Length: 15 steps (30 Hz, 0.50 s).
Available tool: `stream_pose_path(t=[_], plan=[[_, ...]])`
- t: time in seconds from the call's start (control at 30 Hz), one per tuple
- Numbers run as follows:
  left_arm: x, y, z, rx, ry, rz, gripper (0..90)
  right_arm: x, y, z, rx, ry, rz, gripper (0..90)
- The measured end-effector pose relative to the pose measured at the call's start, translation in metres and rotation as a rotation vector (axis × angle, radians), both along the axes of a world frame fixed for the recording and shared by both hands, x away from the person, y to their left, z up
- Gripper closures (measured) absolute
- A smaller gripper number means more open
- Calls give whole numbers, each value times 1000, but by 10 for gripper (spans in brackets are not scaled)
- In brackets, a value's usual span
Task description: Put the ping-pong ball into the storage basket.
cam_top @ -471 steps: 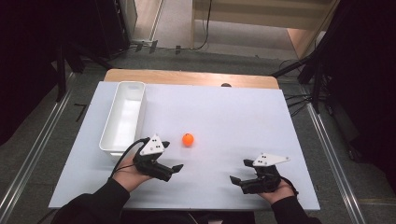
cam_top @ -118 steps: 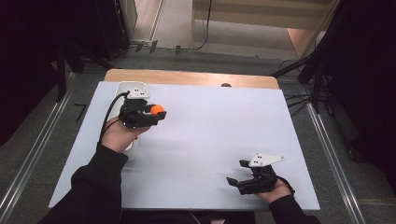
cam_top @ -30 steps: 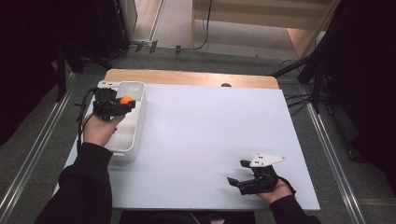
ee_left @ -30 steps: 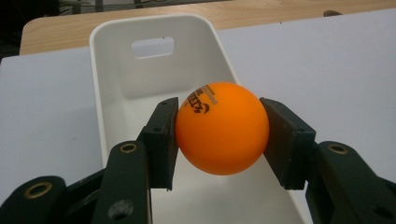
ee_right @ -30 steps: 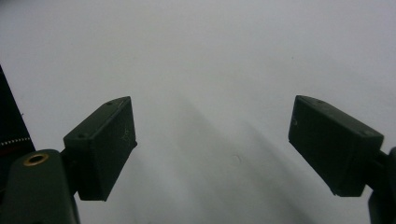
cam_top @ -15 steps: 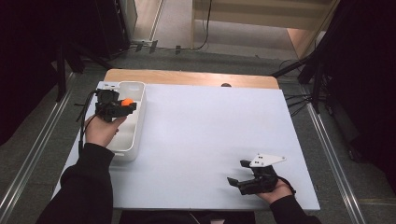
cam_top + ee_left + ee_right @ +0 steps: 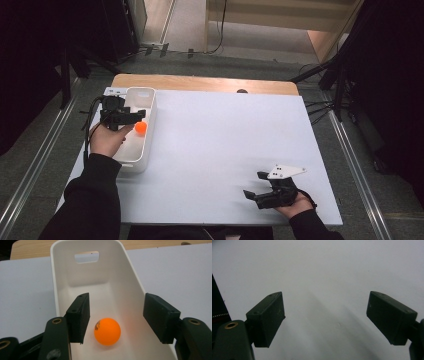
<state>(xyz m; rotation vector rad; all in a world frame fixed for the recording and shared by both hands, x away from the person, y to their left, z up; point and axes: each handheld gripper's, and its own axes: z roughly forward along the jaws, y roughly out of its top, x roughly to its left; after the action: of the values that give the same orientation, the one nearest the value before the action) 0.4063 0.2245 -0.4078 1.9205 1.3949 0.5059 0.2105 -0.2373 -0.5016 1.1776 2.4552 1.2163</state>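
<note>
An orange ball [image 7: 141,128] [image 7: 107,331] lies inside the long white bin [image 7: 148,95] [image 7: 62,270] at the table's left side. My left gripper [image 7: 136,114] [image 7: 117,318] hovers over the bin, open, its jaws spread wide with the ball loose below and between them, touching neither. My right gripper [image 7: 254,186] [image 7: 325,318] rests near the table's front right, open, with nothing but bare white tabletop between its jaws.
The white table [image 7: 225,135] stretches between the two hands. A wooden strip [image 7: 200,83] runs along its far edge. Dark stands and cables [image 7: 330,70] crowd the floor at the back right.
The left gripper has opened over the bin and the ball has dropped from its jaws into the bin. The right gripper has stayed still.
</note>
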Motion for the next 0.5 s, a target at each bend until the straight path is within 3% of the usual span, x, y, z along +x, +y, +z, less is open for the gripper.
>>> stream_pose_path(t=[0.13,0.5], plan=[[-1,1,5,-32,1,-21,354,0,0,0,-2,-2,2,135],[-8,-7,19,-55,-5,-118,284,0,0,0,-1,0,2,134]])
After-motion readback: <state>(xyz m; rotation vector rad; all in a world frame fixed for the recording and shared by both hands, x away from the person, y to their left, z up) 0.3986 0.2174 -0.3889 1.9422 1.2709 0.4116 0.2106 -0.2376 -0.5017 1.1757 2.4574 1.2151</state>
